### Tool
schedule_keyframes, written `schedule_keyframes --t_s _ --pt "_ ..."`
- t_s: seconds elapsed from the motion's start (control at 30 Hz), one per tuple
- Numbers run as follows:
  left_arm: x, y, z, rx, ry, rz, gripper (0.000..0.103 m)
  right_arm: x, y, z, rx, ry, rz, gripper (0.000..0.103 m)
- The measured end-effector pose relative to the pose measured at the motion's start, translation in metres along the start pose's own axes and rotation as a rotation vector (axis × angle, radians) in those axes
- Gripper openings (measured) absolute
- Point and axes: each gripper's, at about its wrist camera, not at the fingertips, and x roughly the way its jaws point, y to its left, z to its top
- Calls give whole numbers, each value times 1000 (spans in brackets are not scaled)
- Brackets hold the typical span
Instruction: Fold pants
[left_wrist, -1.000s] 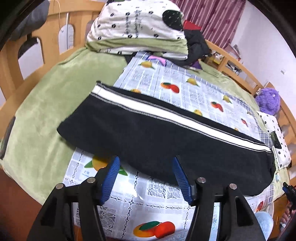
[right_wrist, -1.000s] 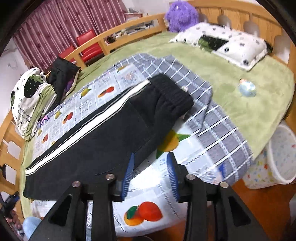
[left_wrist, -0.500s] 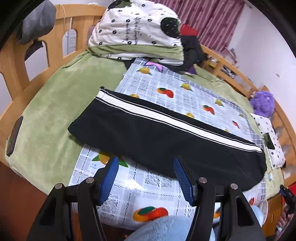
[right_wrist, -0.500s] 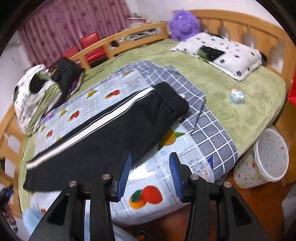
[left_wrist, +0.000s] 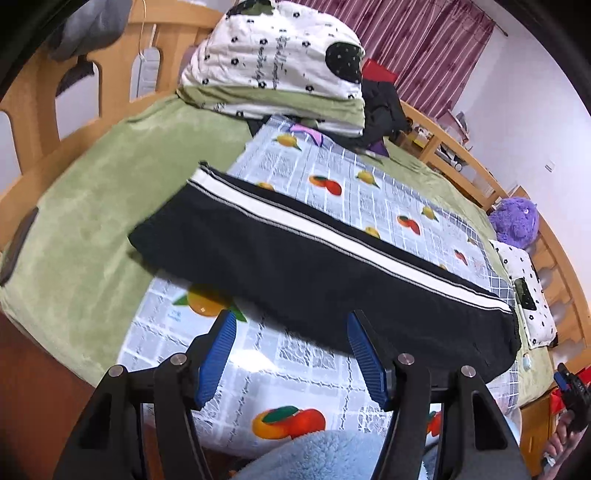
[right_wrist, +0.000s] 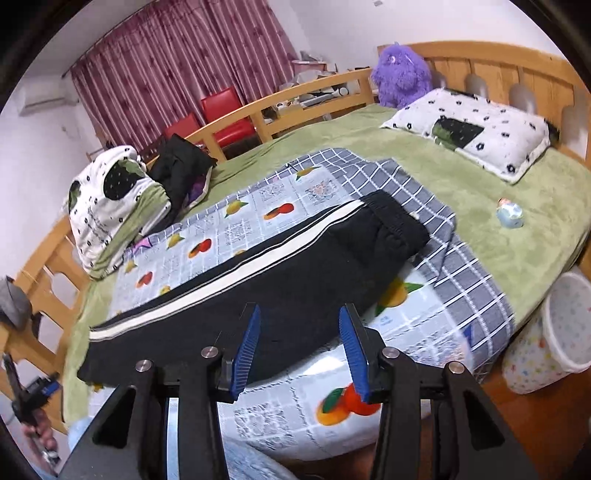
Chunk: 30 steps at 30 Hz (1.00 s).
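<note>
Pants (left_wrist: 317, 273) lie flat, folded lengthwise; my left claw (left_wrist: 291, 354) and right claw (right_wrist: 299, 349) hover spread, empty. I should pinch both layers of the cuff end at 10 o'clock.

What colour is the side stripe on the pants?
White, edged by thin grey lines, on the black pants; clearest in the left wrist view.
</note>
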Motion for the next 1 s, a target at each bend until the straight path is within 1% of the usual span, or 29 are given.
schedule_keyframes --t_s 0.17,0.27,0.43,0.6,0.7,0.73,0.77,0.87,0.93,1.0 --pt "5 -7 -1 30 2 4 61 13 1 2 20 11 4 44" --pt "8 -9 0 24 10 -1 61 20 2 1 32 24 14 44" --pt "10 -11 3 27 11 -2 61 25 9 -2 11 30 18 44" --pt "2 -12 3 27 0 -18 61 21 19 -3 -42 29 7 44" --pt "-6 -10 3 27 3 -5 61 15 22 -3 -79 25 -17 44" --pt "-11 -8 2 30 3 -11 61 8 23 -3 -88 18 -36 44" --pt "-14 -6 2 32 3 -11 61 3 22 -3 -94 18 -38 44" --pt "-32 1 2 44 3 25 61 -15 17 -6 -94 28 -62 44" --pt "-43 9 4 52 -12 34 61 -27 14 -10 -123 54 -71 44" --pt "-48 16 6 24 -8 59 61 -42 12 -16 -156 35 -121 44"
